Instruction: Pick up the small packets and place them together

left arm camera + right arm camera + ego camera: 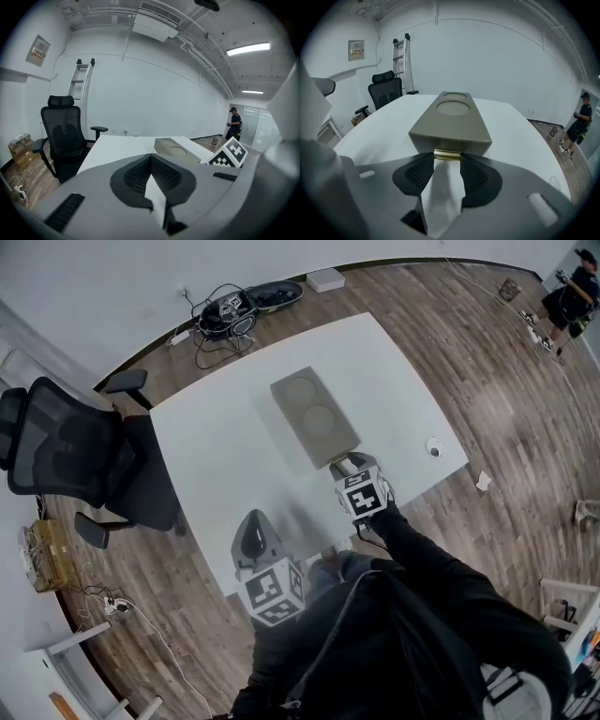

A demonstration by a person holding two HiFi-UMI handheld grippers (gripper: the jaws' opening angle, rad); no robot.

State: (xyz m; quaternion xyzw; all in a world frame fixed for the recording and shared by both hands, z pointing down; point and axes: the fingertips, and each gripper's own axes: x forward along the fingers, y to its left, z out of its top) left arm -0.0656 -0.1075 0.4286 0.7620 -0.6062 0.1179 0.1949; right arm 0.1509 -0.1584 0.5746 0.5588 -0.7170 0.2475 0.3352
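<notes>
Grey-brown box [314,418], two round recesses in top, lies mid white table [216,465]. Right gripper [447,163] at box's near end face: fingers spread, brass-coloured handle [447,154] sits between tips. Pads look level with handle's ends; firm contact uncertain from this angle. Left gripper [151,158] over near part of table, left of box and apart from it; pads pressed together, nothing between. Office chair [75,451] at table's left side.

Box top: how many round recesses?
2. Both are in the lid of the box: the far recess by the end away from the person, the near recess about mid-lid. The whole top shows, so none are hidden.
</notes>
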